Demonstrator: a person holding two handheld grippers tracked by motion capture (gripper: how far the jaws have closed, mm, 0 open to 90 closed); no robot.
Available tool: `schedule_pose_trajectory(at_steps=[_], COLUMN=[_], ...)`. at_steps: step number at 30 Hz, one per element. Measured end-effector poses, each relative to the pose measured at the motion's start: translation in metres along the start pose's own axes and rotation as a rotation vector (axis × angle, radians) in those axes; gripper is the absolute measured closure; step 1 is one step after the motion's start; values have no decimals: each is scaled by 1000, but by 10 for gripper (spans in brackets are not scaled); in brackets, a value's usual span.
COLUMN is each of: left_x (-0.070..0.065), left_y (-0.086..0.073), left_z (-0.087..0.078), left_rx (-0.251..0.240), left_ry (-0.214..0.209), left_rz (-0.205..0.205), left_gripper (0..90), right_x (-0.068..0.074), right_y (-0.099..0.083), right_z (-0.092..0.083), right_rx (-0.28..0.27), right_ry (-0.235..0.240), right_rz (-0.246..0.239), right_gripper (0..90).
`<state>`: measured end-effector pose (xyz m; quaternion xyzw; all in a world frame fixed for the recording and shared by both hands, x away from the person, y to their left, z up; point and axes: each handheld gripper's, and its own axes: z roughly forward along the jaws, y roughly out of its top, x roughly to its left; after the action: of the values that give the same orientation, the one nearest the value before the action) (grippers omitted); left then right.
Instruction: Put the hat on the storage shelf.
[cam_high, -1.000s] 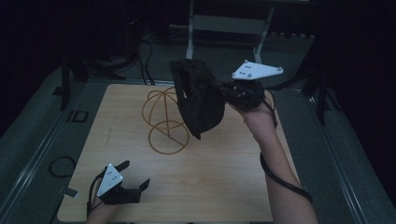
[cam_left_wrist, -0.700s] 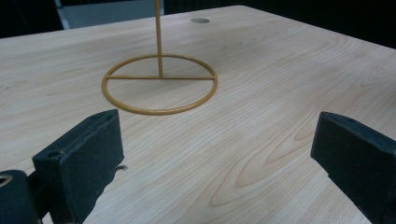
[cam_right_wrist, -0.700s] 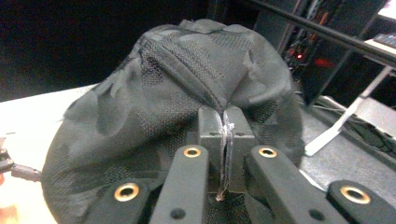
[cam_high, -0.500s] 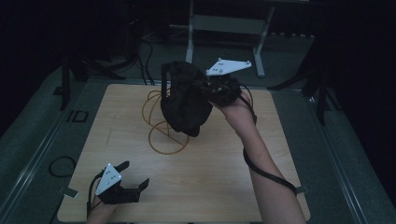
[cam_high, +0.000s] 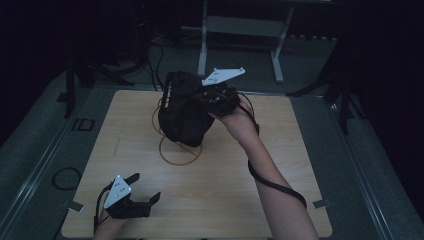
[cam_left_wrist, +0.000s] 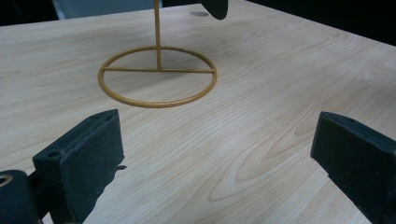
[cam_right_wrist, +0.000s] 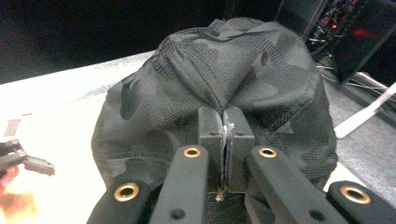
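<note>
Holding black cap aloft, right gripper over stand

A dark cap is held by the right hand-held gripper above a wire stand near the desk's far edge.

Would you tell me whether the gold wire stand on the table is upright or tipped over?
Upright. The gold wire stand has its ring base flat on the wooden table, and its stem rises straight from the crossbar in the left gripper view.
</note>
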<state>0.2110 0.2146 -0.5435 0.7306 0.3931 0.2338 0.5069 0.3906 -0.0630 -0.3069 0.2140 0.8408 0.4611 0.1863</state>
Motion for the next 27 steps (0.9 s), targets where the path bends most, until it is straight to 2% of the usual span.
schedule_pose_trajectory(at_steps=[10,14,21,27], left_x=[-1,-1,-1,-1], left_y=[0,-1,-2,-2], left_z=[-1,-1,-1,-1], left_rx=[-2,-2,6,-1], left_ry=[3,0,2,-2], left_rz=[7,6,12,14], left_gripper=[31,31,31,31], right_x=[6,4,7,5], right_y=[2,0,-5,-6], right_z=[19,27,36,38], right_rx=[29,45,67,70], right_ry=[13,18,10,29], right_rz=[3,23,0,17], right_gripper=[881,880,878,821])
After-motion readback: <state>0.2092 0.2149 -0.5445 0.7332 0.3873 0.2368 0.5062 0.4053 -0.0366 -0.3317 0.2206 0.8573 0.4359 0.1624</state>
